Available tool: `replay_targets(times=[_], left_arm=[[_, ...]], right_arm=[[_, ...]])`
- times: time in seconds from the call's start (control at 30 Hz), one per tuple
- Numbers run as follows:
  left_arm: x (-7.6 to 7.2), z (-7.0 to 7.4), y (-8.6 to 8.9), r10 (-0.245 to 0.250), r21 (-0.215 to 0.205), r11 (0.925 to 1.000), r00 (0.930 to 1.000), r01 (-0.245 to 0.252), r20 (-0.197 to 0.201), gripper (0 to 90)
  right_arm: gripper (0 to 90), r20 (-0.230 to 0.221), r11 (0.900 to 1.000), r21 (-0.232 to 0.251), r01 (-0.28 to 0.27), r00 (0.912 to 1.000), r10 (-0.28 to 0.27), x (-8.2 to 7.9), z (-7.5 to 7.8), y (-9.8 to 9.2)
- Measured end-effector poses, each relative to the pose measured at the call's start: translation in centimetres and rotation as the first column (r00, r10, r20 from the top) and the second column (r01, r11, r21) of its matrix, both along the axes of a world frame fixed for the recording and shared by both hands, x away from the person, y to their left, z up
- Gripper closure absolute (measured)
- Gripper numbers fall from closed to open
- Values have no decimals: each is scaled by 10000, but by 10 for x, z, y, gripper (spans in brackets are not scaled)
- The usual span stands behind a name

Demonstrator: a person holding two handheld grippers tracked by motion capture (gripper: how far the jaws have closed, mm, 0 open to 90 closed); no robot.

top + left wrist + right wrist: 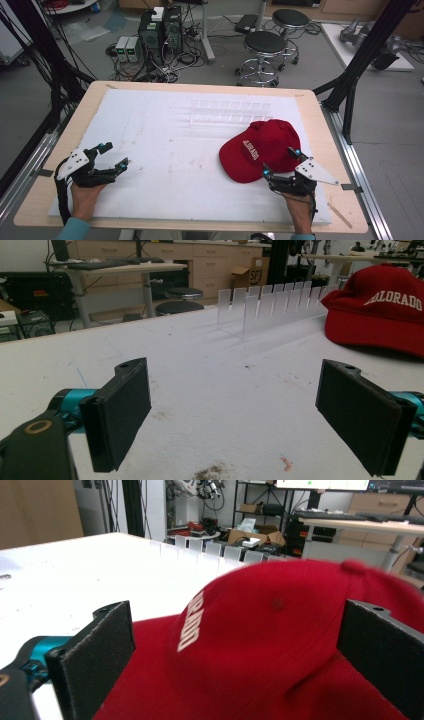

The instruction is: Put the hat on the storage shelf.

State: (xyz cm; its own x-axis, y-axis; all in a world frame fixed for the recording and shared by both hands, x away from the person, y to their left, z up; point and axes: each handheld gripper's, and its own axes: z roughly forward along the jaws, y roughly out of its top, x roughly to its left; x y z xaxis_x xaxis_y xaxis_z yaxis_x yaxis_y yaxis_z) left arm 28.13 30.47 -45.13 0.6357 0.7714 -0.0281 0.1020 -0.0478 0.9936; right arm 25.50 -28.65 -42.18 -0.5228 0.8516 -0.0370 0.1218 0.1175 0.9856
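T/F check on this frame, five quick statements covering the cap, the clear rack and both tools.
1. The red baseball cap with white lettering lies on the white foam sheet. True.
2. The left tool is shut on the cap. False: its jaws stand open with nothing between them, far from the cap.
3. The right tool stands open just at the cap's near edge. True; in the right gripper view the cap sits ahead of the open jaws, and no pad presses on it.
4. The clear plastic slotted rack lies on top of the cap. False: it stands on the sheet beyond the cap.
5. The cap is upside down. False: crown up, brim flat on the sheet.
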Motion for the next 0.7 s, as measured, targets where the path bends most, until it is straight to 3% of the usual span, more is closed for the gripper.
replay_targets(times=[0.3,0.7], left_arm=[[0,0,0,-3,9,10000,10000,3,-3,147],[0,0,0,-8,7,10000,10000,8,-2,147]], right_arm=[[10,-91,9979,-641,-129,9999,124,15,34,-15],[11,-1102,9932,-1129,-286,9938,161,52,55,-49]])
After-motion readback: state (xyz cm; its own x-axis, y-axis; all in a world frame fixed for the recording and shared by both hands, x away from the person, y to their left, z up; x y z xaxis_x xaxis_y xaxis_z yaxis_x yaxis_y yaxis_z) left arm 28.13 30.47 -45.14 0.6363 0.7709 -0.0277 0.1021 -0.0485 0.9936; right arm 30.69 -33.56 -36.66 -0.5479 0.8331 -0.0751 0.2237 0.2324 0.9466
